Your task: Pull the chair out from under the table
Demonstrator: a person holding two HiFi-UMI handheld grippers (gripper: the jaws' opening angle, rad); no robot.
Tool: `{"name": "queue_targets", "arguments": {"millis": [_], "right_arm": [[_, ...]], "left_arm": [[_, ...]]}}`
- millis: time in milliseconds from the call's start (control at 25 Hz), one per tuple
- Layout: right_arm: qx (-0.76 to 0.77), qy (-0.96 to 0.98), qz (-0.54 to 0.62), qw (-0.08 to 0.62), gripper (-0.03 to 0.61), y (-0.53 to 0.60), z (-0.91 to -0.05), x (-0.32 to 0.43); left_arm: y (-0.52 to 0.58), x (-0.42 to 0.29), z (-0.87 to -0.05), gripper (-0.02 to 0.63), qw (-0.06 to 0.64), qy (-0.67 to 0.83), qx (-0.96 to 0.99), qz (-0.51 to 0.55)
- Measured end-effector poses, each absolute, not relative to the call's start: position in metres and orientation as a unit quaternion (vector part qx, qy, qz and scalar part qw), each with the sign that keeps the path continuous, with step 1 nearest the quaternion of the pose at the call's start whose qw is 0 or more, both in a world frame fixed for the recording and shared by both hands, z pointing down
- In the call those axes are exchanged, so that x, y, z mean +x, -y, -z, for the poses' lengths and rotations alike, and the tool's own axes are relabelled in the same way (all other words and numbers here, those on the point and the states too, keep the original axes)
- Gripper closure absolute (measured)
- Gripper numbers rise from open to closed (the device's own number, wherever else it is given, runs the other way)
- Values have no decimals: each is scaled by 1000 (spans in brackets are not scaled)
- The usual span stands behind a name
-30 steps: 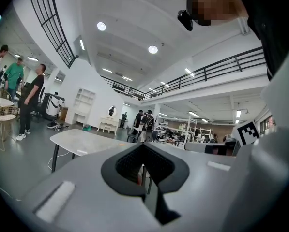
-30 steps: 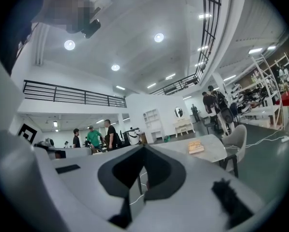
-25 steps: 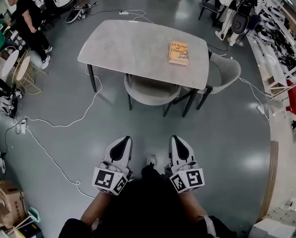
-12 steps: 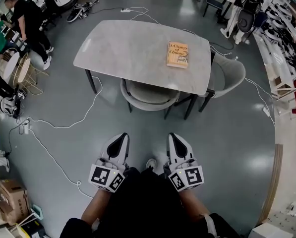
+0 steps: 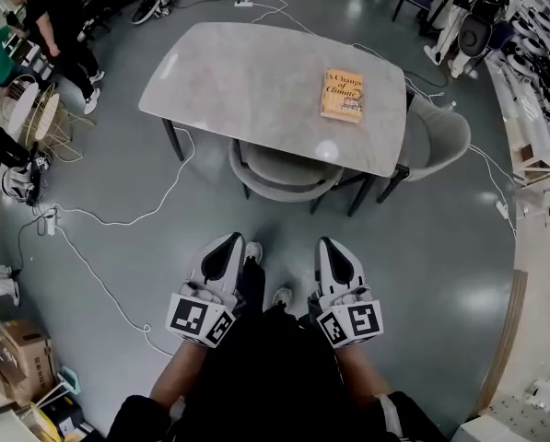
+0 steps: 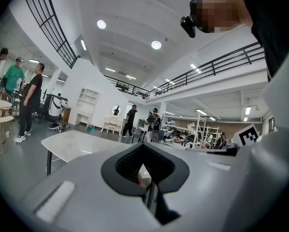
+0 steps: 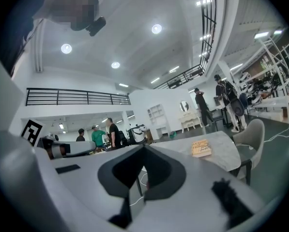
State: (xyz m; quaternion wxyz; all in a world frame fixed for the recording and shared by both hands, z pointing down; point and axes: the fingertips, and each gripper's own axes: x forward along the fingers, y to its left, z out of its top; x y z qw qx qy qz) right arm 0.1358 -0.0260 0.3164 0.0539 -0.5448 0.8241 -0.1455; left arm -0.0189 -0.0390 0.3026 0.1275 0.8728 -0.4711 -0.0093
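Note:
A grey upholstered chair (image 5: 284, 175) is tucked under the near edge of the pale stone-top table (image 5: 247, 81); only its curved back and part of the seat show. My left gripper (image 5: 225, 250) and right gripper (image 5: 334, 252) are both shut and empty, held side by side in front of my body, a stretch of floor short of the chair. In the left gripper view the table (image 6: 74, 144) lies ahead beyond the shut jaws. In the right gripper view the table (image 7: 219, 151) carries an orange book (image 7: 201, 148).
An orange book (image 5: 343, 95) lies on the table's right part. A second grey chair (image 5: 440, 136) stands at the table's right end. White cables (image 5: 118, 219) trail over the floor at left. People (image 5: 49, 26) stand at far left; shelves line the right wall.
Table and chair have come nearer and sit lower in the head view as I walk toward them. Both grippers stay shut, side by side.

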Motion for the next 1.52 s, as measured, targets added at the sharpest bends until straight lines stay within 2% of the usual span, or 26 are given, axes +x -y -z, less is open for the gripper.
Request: {"name": "queue_targets", "arguments": {"millis": [440,1520], "right_arm": [[-578,-803,143,30,563,83,-331,129],[-591,-782,191,-56,563,158,-423,113]], "left_arm": [[113,-19,-319,606,142,430,892,9],[186,-7,-451,603,193,319,918,-138]]}}
